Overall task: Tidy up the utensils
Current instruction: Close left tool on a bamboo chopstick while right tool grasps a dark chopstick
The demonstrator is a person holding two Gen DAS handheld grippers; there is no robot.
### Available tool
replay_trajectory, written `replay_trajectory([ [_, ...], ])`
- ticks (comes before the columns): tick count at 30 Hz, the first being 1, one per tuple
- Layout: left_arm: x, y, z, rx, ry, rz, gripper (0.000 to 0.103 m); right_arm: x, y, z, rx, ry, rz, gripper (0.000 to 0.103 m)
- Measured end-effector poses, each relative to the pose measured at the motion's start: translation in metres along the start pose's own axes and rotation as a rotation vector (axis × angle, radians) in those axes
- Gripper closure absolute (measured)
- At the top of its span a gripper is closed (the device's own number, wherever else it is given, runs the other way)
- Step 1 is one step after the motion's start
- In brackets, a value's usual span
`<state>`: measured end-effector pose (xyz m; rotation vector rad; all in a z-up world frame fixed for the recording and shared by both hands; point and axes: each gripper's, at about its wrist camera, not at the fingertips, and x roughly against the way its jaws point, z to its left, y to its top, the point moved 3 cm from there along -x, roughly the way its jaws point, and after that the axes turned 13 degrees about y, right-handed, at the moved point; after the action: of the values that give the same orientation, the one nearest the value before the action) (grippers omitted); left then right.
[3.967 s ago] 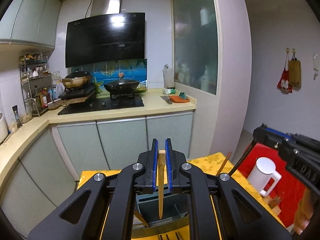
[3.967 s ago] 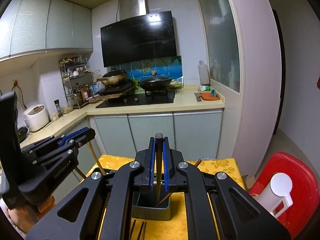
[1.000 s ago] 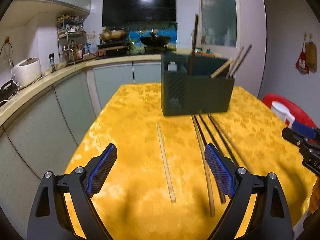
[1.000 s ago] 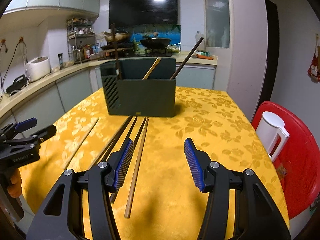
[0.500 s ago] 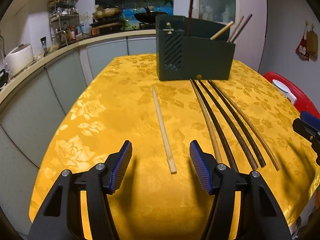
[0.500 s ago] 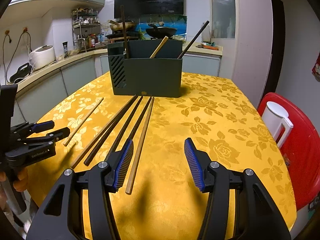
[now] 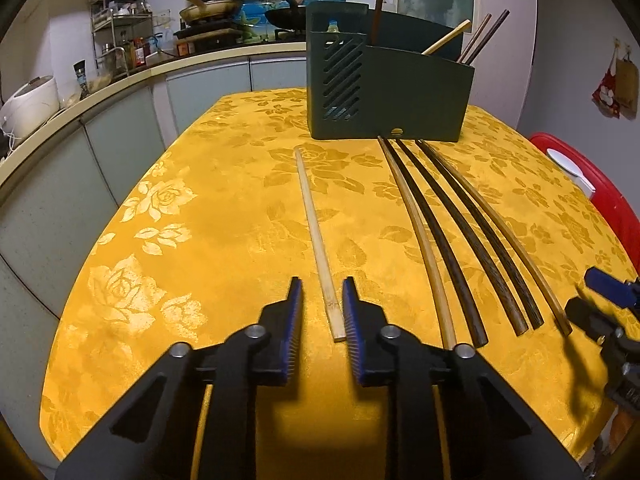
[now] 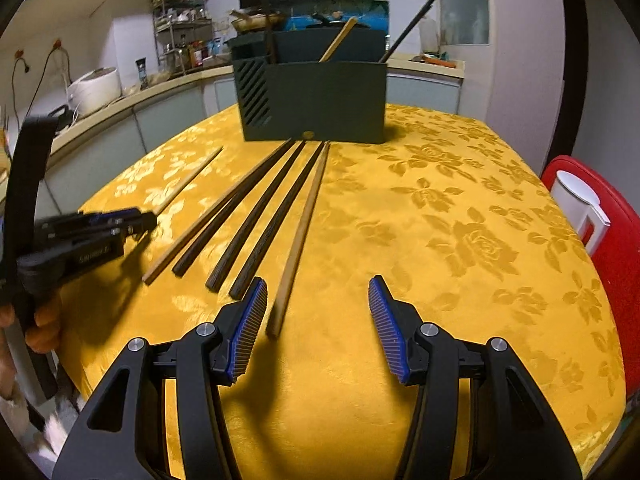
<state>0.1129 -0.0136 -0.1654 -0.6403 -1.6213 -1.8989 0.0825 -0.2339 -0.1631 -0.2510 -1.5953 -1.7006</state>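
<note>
The left gripper [image 7: 320, 308] is closing in around the near end of the pale bamboo chopstick [image 7: 316, 232], which is lying on its own on the yellow-clothed counter [image 7: 224, 240]. The stick is sitting between the blue pads and just beside the right pad [image 7: 352, 332], with a clear gap showing on the left side, so nothing is actually clamped. The right gripper [image 8: 318, 300] is sitting about half open, holding nothing. Its left pad [image 8: 250, 328] is hanging just beside the near end of the light brown chopstick [image 8: 302, 228], while the right pad is standing well clear of it.

5 chopsticks are lying side by side to the right of the pale one: tan ones at the edges of the group and 3 dark chopsticks [image 7: 452, 236] between them. At the far end the dark green utensil holder [image 7: 392, 100] is standing with a few chopsticks leaning inside. A red stool [image 8: 608, 232] with a white cup [image 8: 576, 200] on it is sitting off to the right.
</note>
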Motion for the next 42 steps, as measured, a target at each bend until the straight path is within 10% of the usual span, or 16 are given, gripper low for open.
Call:
replay_trajectory([
  [7, 0.001, -0.001, 0.001, 0.006, -0.008, -0.008, 0.095, -0.008, -0.007, 0.008, 0.029, 0.007, 0.013, 0.058],
  [17, 0.002, -0.002, -0.001, -0.001, -0.004, -0.014, 0.096, -0.01, -0.007, 0.017, 0.083, -0.002, 0.002, 0.093],
  [42, 0.096, 0.071, 0.037, 0.032, -0.047, -0.276, 0.096, 0.1, 0.092, -0.01, -0.011, 0.067, -0.282, 0.096],
])
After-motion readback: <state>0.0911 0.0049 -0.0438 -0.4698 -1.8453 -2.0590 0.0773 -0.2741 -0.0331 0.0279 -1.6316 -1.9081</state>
